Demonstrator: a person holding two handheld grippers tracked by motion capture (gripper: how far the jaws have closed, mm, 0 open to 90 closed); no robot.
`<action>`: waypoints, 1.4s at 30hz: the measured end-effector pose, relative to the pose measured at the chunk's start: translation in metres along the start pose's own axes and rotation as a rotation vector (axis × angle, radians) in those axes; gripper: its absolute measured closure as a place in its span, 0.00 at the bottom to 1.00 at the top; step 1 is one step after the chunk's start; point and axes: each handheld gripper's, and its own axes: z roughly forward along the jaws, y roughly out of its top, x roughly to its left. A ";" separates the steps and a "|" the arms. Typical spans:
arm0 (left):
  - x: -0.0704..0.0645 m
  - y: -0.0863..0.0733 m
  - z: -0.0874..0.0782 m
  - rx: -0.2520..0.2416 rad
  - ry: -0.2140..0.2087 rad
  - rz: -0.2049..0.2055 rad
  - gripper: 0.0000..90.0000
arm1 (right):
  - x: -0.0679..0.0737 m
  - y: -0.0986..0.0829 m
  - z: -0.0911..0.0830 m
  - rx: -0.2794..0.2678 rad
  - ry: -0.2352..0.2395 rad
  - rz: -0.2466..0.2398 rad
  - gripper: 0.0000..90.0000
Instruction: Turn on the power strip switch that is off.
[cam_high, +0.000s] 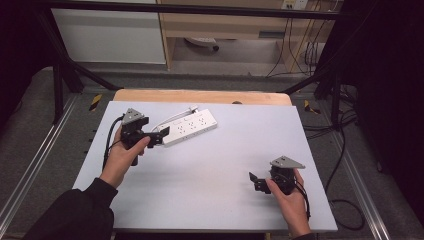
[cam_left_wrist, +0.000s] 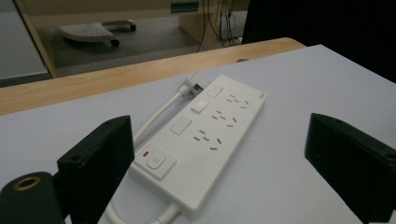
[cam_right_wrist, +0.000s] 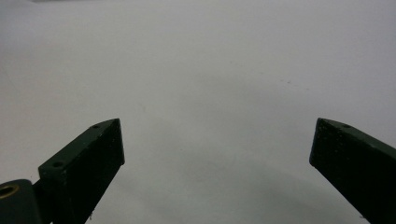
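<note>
The left gripper, jaws wide, faces the switch end of the white plastic power strip lying lengthwise away toward the tabletop's far edge, while the right gripper, equally wide, sits well apart.

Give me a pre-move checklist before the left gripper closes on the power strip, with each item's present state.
1. Left gripper open: ok, jaws stand wide apart.
2. Power strip between those jaws: ok, its switch end lies in the gap in the left gripper view.
3. Strip lying flat on the table: ok, sockets face up.
4. Cord out of the jaws' path: not ok, it runs close by one jaw.
5. Right gripper out of the way: ok, open and apart from the strip, near the table's right side.
6. Strip powered or not: cannot tell.
</note>
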 end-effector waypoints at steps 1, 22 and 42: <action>0.000 0.001 0.001 0.000 -0.001 -0.001 0.09 | 0.000 0.000 0.000 0.000 0.000 -0.001 0.04; 0.005 0.018 0.031 0.022 0.008 0.008 0.10 | 0.002 0.001 -0.001 0.001 0.010 0.000 0.04; 0.009 0.033 0.064 0.014 0.036 0.005 0.07 | 0.001 0.001 -0.003 -0.008 0.017 -0.006 0.04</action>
